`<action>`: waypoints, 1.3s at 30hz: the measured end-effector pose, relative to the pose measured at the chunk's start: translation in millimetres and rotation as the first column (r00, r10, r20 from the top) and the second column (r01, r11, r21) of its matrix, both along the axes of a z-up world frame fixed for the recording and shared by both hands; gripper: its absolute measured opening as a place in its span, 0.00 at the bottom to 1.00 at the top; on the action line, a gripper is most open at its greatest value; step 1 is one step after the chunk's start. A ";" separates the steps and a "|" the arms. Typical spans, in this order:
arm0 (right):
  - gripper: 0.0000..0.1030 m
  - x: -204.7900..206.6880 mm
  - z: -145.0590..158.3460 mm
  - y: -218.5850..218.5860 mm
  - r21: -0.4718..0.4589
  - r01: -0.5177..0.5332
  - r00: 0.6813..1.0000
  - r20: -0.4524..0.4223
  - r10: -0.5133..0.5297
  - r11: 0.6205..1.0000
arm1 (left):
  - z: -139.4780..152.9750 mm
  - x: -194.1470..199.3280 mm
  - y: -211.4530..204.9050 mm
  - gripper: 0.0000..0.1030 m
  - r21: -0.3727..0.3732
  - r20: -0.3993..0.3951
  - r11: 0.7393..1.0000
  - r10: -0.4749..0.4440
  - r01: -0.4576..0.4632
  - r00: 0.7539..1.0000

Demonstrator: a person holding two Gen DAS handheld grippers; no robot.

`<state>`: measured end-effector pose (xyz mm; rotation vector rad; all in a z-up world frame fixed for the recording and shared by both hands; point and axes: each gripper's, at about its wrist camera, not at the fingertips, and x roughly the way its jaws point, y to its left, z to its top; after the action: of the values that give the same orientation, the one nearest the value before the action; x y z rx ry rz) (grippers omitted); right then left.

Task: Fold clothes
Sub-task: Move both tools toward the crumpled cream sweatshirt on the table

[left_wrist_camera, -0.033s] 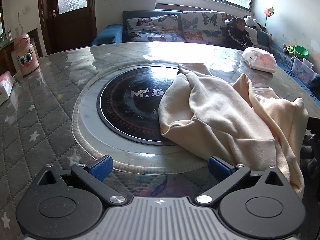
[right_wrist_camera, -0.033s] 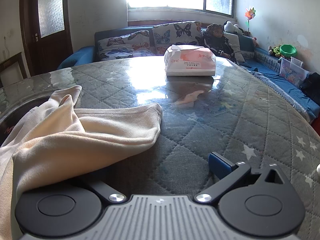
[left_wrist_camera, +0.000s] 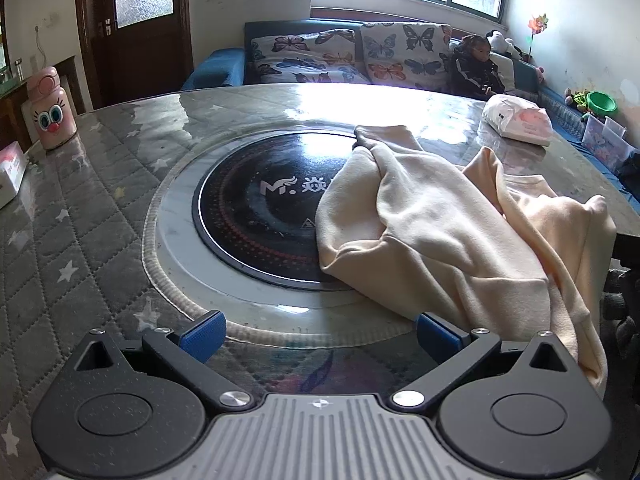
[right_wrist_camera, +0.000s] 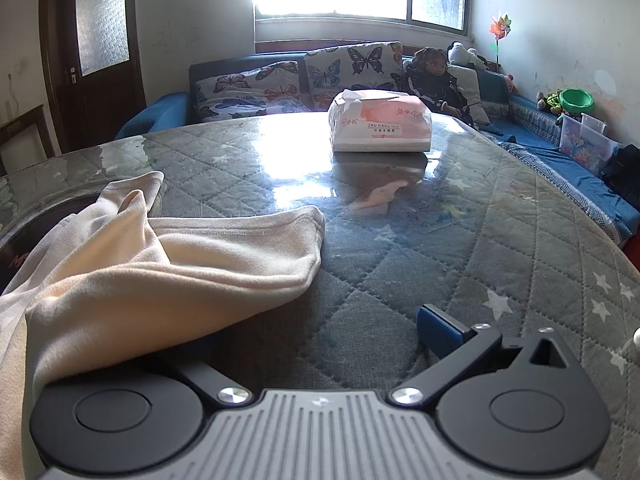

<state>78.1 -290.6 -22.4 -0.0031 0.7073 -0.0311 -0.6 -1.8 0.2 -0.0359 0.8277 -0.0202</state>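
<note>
A cream garment lies crumpled on the round table, partly over the black induction hob. My left gripper is open low over the table's near edge. Its right blue pad sits beside the garment's near hem, and nothing is between the fingers. In the right wrist view the same garment spreads to the left, with one folded end reaching the table's middle. My right gripper is open. Its right fingertip shows above the quilted cover, and cloth draped over the left finger hides it.
A tissue pack lies at the table's far side. A pink cartoon bottle and a white box stand at the far left. A person sits on the sofa behind the table. Something dark is at the right edge.
</note>
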 end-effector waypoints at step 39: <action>1.00 -83.4 54.3 -13.7 0.059 -0.140 0.989 0.051 0.137 0.988 | 32.6 12.9 -57.2 1.00 -0.016 0.052 0.988 -0.151 0.152 0.987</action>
<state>-5.3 -304.2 32.0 0.0078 0.6594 0.1241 12.3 -59.0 32.8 0.0085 0.7780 -0.1725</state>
